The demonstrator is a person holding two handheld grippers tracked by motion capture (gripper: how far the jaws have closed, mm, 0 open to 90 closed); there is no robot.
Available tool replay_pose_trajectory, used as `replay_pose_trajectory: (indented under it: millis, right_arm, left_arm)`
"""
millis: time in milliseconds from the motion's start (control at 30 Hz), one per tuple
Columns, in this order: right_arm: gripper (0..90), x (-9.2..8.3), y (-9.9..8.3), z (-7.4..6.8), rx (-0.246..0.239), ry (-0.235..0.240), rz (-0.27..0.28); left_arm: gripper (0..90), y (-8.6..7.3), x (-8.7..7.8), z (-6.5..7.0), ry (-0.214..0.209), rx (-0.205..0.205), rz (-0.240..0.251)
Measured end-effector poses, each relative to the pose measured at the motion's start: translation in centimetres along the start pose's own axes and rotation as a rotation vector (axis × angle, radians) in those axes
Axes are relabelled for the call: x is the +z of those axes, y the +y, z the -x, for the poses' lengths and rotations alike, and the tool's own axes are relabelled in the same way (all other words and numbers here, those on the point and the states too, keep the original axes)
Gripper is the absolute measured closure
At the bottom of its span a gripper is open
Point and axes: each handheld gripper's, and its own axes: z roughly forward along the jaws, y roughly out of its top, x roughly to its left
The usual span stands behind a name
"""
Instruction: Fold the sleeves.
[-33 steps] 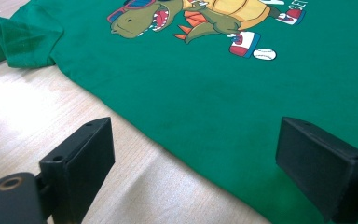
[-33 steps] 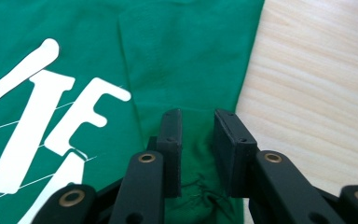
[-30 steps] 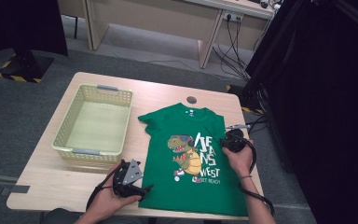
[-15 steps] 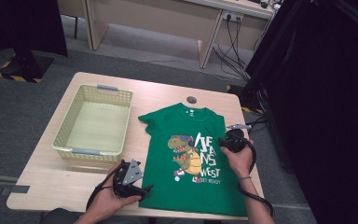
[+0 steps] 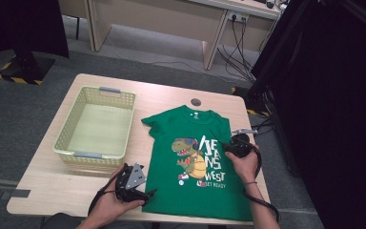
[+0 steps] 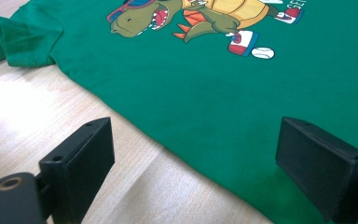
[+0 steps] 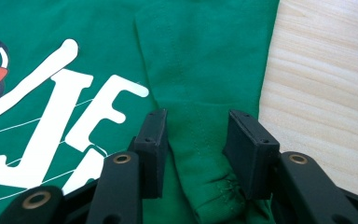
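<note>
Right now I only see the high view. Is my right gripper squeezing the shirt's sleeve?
Observer: No. The right gripper has just been opening its jaws, and the folded sleeve lies loose between them.
Operator: What about my left gripper?
Observer: The left gripper is wide open, with one jaw over the table and one over the green shirt.
Operator: Did it pinch anything?
Observer: No. The shirt's edge just runs between the jaws.
</note>
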Motion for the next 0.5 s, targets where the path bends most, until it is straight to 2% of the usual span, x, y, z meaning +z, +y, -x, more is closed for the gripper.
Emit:
replay_pose_trajectory:
  millis: [200, 500]
  right_arm:
    - [58.2, 0.09, -0.03, 0.35, 0.011, 0.004, 0.006]
    - [60.1, -0.09, -0.45, 0.25, -0.007, 0.018, 0.023]
  left_arm:
    - [10.9, -0.01, -0.01, 0.0, -0.002, -0.002, 0.001]
    - [11.0, -0.01, 0.01, 0.08, -0.001, 0.004, 0.001]
